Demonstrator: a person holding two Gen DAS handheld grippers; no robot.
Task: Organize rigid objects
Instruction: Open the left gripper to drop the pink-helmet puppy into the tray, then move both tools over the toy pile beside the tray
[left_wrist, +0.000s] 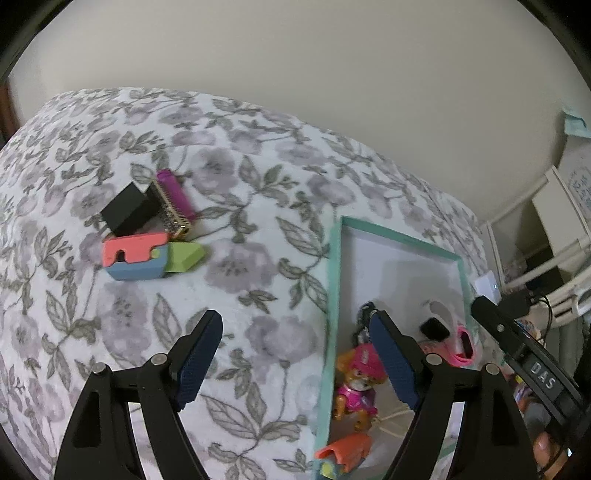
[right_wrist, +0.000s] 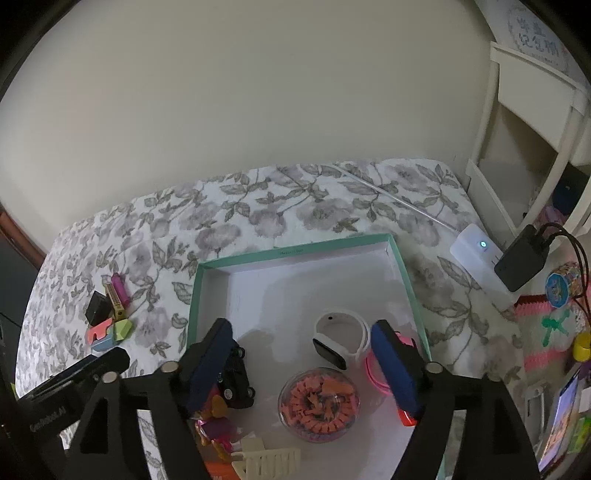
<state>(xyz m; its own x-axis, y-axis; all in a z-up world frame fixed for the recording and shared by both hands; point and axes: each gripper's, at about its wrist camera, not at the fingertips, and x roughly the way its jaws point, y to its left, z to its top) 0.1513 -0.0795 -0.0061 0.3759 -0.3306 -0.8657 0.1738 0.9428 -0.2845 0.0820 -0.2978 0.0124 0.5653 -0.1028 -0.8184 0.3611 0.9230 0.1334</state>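
Observation:
A teal-rimmed white tray (right_wrist: 295, 251) lies on the floral blanket; it also shows in the left wrist view (left_wrist: 334, 280). In it lie a white smartwatch (right_wrist: 341, 334), a clear bowl of orange pieces (right_wrist: 319, 404), a black toy car (right_wrist: 236, 384), a pink pup figure (left_wrist: 356, 387) and a pink band (right_wrist: 373, 369). A loose pile sits on the blanket to the left: black block (left_wrist: 123, 208), purple and gold piece (left_wrist: 173, 203), pink-blue block (left_wrist: 135, 254), green block (left_wrist: 184, 256). My left gripper (left_wrist: 299, 354) is open and empty near the tray's left rim. My right gripper (right_wrist: 301, 358) is open and empty above the tray.
A white power strip (right_wrist: 476, 254) with a black adapter (right_wrist: 521, 262) lies right of the tray. A white shelf unit (right_wrist: 524, 122) stands at the far right. Colourful clutter (right_wrist: 561, 291) lies on the right. A wall backs the bed.

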